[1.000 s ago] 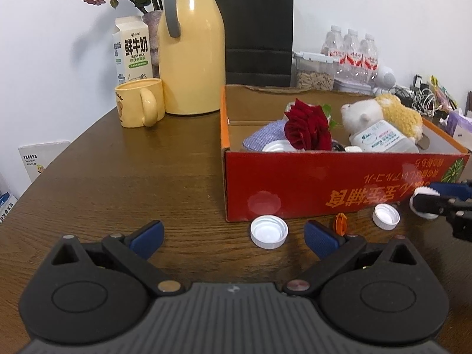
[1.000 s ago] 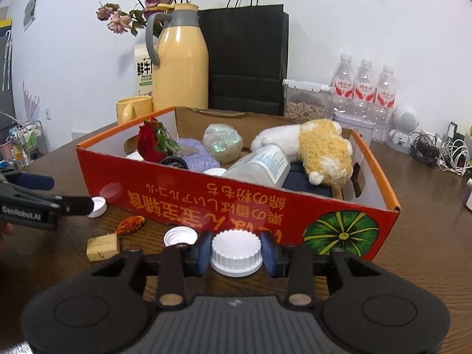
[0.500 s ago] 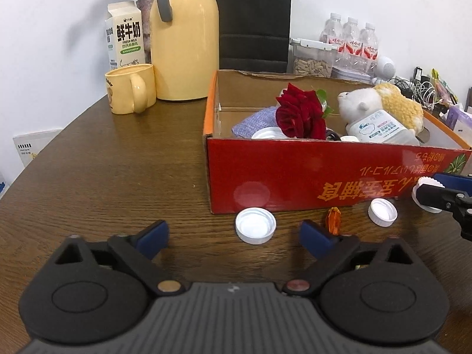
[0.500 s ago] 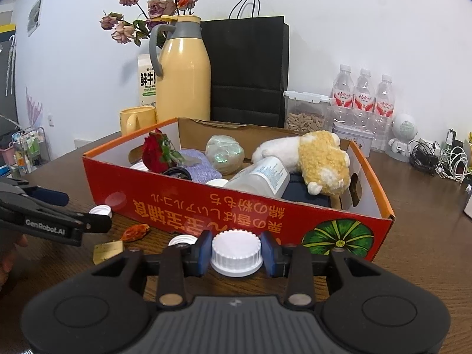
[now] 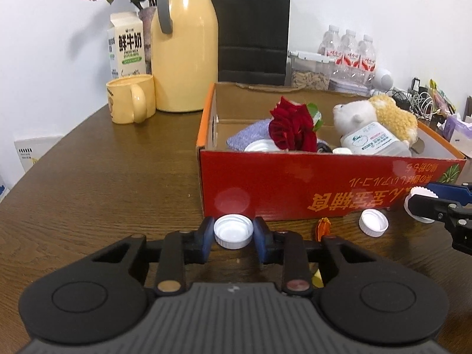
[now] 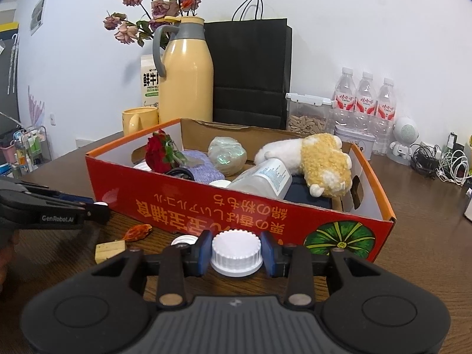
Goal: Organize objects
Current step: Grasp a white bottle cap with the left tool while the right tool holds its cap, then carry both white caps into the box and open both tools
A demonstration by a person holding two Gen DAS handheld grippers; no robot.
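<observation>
My left tongs [image 5: 233, 237] are clamped on a shallow white cap [image 5: 233, 231], its open side up, low over the bench [image 5: 97, 183] just in front of the red box [image 5: 295, 183]. My right tongs [image 6: 236, 250] grip a taller ribbed white cap [image 6: 236, 253], also close to the box's front wall, near the pumpkin print.

From the left camera I see a third white cap [image 5: 373, 222] lying on the bench between the two tongs, with a small orange wrapped piece [image 5: 323, 227] beside it. The right camera also shows a pale yellow block [image 6: 110, 250] on the wood near that orange piece.

Inside the box sit a red rose [image 5: 293, 128], a plush toy [image 5: 380, 118], a clear labelled bottle [image 5: 373, 143] and a purple cloth [image 6: 202, 168] (the bottle leans on the plush). Behind the box stand a yellow thermos [image 5: 184, 56], a yellow mug [image 5: 129, 101] and a milk carton [image 5: 126, 45].
</observation>
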